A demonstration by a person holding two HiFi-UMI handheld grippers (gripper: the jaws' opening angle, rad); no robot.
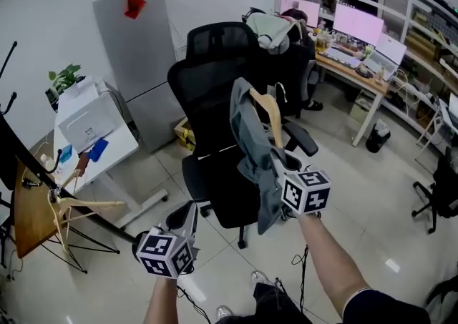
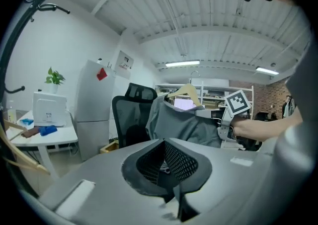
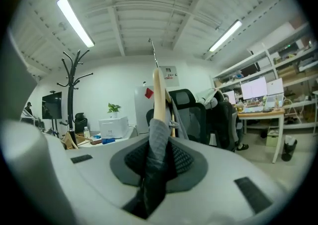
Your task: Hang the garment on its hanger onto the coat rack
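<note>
A grey garment hangs on a wooden hanger held up in front of me. My right gripper is shut on the garment's cloth over one hanger arm. In the right gripper view the cloth runs between the pads and the hanger rises above them. The black coat rack stands at the far left, its hooked top left of the hanger. My left gripper is lower left, apart from the garment, shut and empty.
A black office chair stands right behind the garment. At the left are a white desk with a printer, a grey cabinet, and a spare wooden hanger by the rack's base. Desks with monitors fill the back right.
</note>
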